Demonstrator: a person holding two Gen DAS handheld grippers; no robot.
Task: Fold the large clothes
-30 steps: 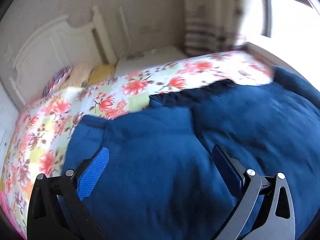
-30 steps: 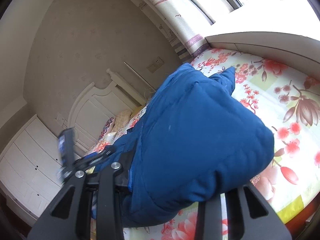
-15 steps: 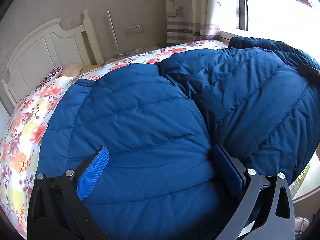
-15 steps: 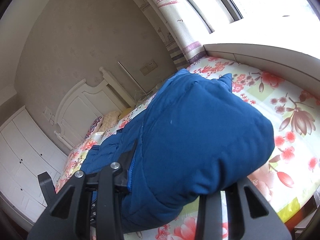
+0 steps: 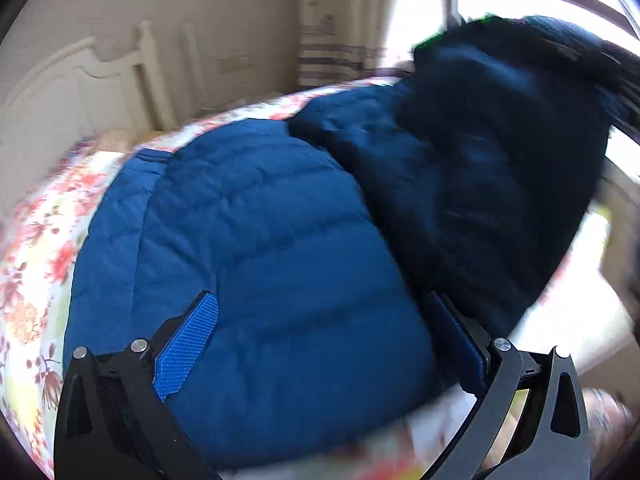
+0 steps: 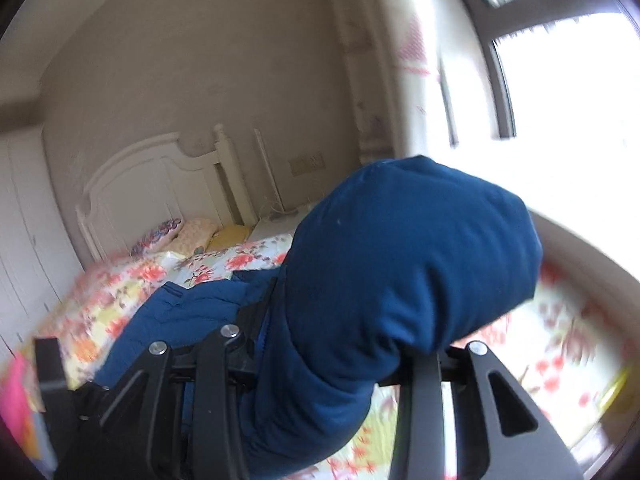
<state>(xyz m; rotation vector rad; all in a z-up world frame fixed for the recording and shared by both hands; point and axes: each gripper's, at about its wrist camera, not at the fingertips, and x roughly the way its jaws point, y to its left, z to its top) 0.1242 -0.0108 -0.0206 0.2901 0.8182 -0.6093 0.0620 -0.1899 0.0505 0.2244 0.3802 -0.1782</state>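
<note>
A blue puffer jacket (image 5: 260, 240) lies spread on the floral bed (image 5: 36, 248). My left gripper (image 5: 320, 336) hangs just over its near part, jaws wide open, blue pads (image 5: 188, 344) on either side of the padded cloth without pinching it. On the right, a darker fold of the jacket (image 5: 500, 160) is raised, blurred. In the right wrist view, my right gripper (image 6: 340, 348) is shut on a thick bunch of the jacket (image 6: 400, 260), held up above the bed. The cloth hides its fingertips.
A white headboard (image 6: 132, 184) with pillows (image 6: 192, 232) stands at the far end of the bed. A curtain (image 5: 336, 32) and a bright window (image 6: 568, 80) are on the right. White wardrobe doors (image 6: 20, 240) are on the left. A pink thing (image 6: 14, 400) sits at lower left.
My right gripper has risen and rolled, carrying the bunched jacket higher above the bed. In the left wrist view, the raised fold now stands taller on the right and the near bed edge shows.
</note>
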